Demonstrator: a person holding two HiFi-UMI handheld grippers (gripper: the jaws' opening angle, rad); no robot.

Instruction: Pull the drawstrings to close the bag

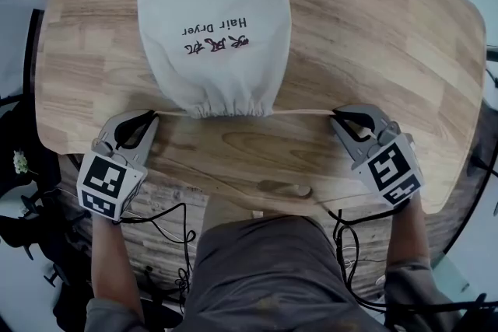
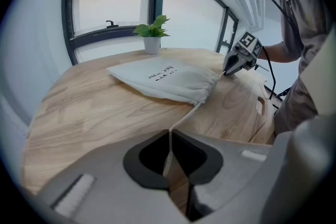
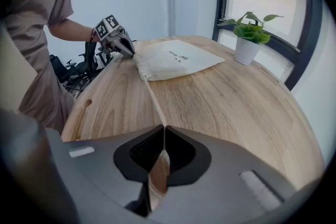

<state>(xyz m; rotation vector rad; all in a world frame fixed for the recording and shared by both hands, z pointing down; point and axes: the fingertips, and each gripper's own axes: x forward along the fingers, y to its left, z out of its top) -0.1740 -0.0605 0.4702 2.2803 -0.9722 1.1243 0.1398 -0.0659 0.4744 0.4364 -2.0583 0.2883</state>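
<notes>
1. Left hand-held gripper (image 1: 152, 116): sits at the near left edge of the table (image 1: 373, 27), tips low over the wood and aimed in toward the bag. Its marker cube (image 1: 104, 183) faces up toward the head view.
2. Its own view shows the jaws closed down to a thin slit, pinching the left drawstring (image 1: 173, 113). The cord enters right at the tips and runs between the dark pads.
3. Left drawstring: stretched in a straight line just above the wood, from the tips across to the bag's mouth.
4. Bag (image 1: 218, 35): pale cloth, lying flat on the table, roughly centred between the two grippers and farther from the person than they are. Dark print reads "Hair Dryer" with red characters beside it. The mouth (image 1: 229, 106) points toward the person and is bunched into tight gathers, much narrower than the body of the bag.
5. Right drawstring (image 1: 305, 112): leaves the gathered mouth on the other side, also taut, in line with the left one.
6. Right hand-held gripper (image 1: 334, 117): near the right front edge of the table, mirror of the left, tips pointing in at the bag. Jaws nearly together and clamped on the right drawstring, which passes between the pads in its own view.
7. Far side of the table: a small potted plant (image 2: 152, 34) in a white pot, in front of a dark-framed window (image 2: 110, 2).
</notes>
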